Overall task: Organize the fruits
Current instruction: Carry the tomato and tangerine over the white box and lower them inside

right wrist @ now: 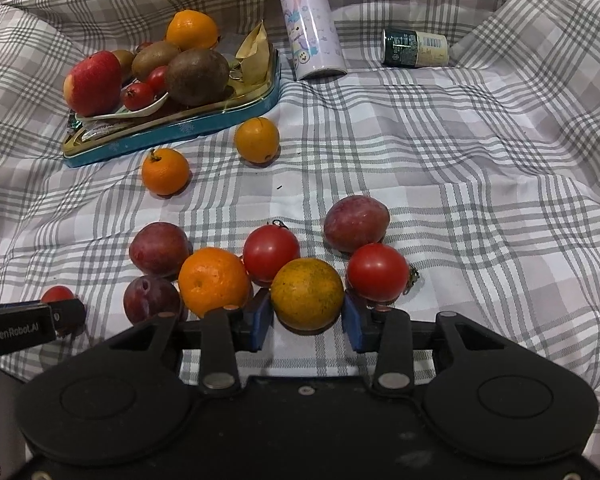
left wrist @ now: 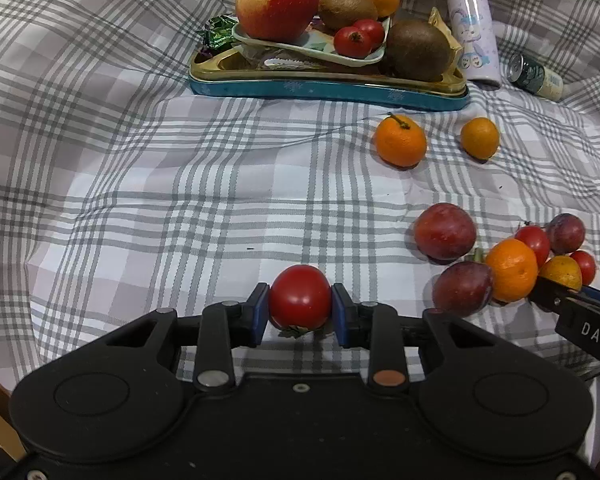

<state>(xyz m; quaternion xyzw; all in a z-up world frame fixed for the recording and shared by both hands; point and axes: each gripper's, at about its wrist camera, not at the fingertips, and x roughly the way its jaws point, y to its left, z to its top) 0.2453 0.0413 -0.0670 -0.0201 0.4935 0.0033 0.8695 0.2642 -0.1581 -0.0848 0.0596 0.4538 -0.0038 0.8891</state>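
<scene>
A checked cloth covers the whole surface. At its far side sits a teal tin tray carrying a white dish, a big red apple, 2 kiwis, an orange and small red fruits.

The left gripper tilts steeply down toward the cloth, its blue pads pressed on either side of a red tomato. The right gripper tilts down likewise, its pads against a mottled yellow-orange citrus in the loose cluster of plums, tomatoes and a tangerine.

Only the right wrist view shows the whole lying can, and "GenRobot.AI" on the left gripper's finger. The left view shows "DAS" on the right gripper's finger. The lilac bottle carries a cartoon print; the can's label is unreadable.
</scene>
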